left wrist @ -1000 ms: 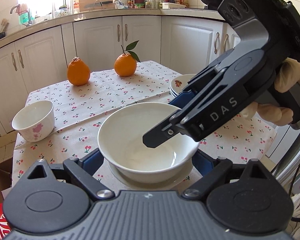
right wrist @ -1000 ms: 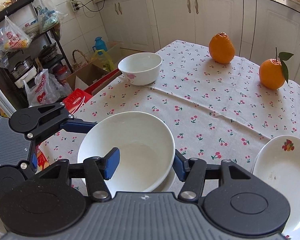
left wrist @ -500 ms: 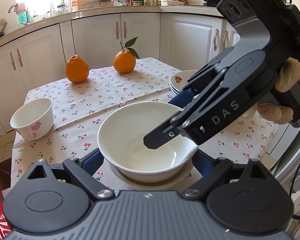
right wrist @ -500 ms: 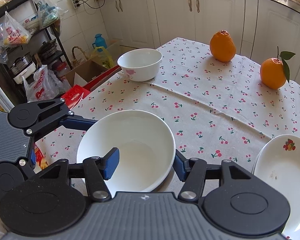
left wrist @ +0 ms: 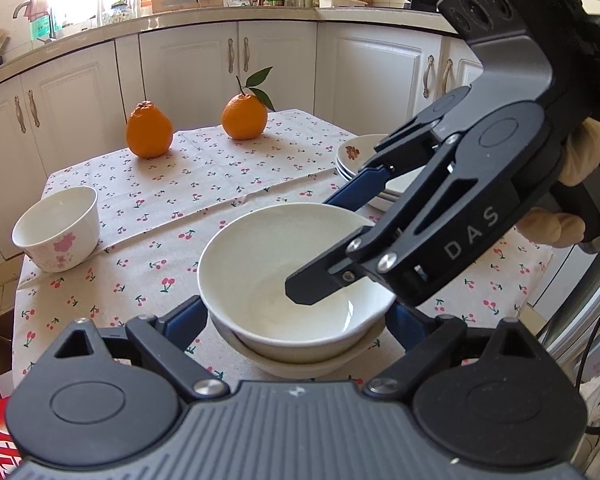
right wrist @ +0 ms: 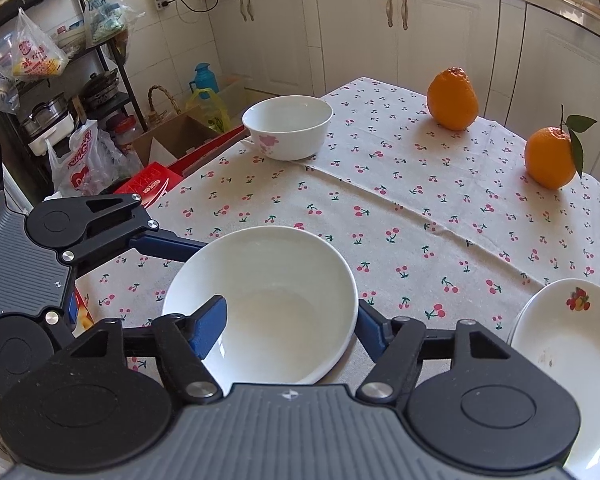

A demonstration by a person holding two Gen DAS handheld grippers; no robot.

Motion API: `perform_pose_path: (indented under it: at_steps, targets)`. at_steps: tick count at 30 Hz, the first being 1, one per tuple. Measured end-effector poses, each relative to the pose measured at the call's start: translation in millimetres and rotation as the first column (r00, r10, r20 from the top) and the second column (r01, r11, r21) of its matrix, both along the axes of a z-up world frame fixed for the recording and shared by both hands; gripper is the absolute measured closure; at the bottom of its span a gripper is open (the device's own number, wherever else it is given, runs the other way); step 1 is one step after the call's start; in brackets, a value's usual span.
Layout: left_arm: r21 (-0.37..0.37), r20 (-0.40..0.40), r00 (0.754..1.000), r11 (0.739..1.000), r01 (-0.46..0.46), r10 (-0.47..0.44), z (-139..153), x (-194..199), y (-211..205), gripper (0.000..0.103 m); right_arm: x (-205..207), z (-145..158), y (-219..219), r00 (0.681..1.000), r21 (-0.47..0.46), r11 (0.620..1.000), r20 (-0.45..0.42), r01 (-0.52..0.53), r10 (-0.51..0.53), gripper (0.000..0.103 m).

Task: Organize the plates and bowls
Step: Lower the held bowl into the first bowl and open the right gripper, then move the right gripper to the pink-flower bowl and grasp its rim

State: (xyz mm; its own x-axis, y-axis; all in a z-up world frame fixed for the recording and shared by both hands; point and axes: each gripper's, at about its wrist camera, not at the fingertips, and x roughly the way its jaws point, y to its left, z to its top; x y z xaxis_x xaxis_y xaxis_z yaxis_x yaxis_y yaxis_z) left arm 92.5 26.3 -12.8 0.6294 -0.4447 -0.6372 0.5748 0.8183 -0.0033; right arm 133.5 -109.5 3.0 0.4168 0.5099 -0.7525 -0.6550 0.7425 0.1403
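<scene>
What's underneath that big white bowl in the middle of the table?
The big white bowl sits nested in a second, similar bowl; only that one's rim shows below it. The rest of the lower bowl, and the cherry-print tablecloth directly beneath, are covered.

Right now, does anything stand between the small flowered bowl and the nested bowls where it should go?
Nothing visible: only bare tablecloth lies between the small flowered bowl and the nested bowls.

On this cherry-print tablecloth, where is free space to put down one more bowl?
The widest bare patch lies mid-table, bordered by the small flowered white bowl, the two oranges and the stack of white plates. The near edge is crowded: the large white bowl sits between both opening grippers.
</scene>
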Motion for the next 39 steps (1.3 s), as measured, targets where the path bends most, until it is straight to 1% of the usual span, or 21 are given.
perform_pose_path:
  at_steps: [2,4,10,14,20,24,32,35,39]
  targets:
    - [0.013,0.013,1.0,1.0,0.001,-0.001,1,-2,-1,0.007,-2,1,-1,1.0,0.009,1.0,0.01,-0.005,0.005,0.017]
    - [0.017,0.016,1.0,1.0,0.002,-0.002,1,-3,0,0.006,-3,2,-2,1.0,0.01,1.0,0.022,-0.007,0.007,0.015]
    - [0.01,0.018,1.0,1.0,-0.004,0.004,5,-9,7,0.006,-6,5,-4,0.999,0.006,1.0,0.04,0.005,-0.005,0.006]
    - [0.012,0.03,1.0,1.0,-0.004,0.003,11,-17,13,0.006,-8,10,-5,0.999,0.031,0.999,0.044,0.007,-0.009,0.001]
    - [0.021,0.066,0.998,1.0,-0.023,0.022,20,-28,29,0.006,-7,19,3,0.998,0.03,1.0,0.06,-0.003,0.001,0.0]
    - [0.02,0.089,0.992,0.996,-0.092,0.09,21,-22,47,0.006,-4,26,13,0.998,0.028,0.999,0.068,-0.016,0.014,0.0]
    - [0.002,0.129,0.963,0.971,-0.239,0.236,21,8,87,0.006,15,45,43,0.994,0.017,0.998,0.092,-0.068,0.066,0.0]
    - [0.01,0.141,0.951,0.961,-0.278,0.274,18,24,98,0.006,28,52,55,0.992,0.014,0.997,0.098,-0.081,0.079,0.0]
    - [0.006,0.145,0.946,0.956,-0.294,0.29,15,44,109,0.006,56,58,71,0.994,0.028,0.996,0.079,-0.082,0.079,0.0]
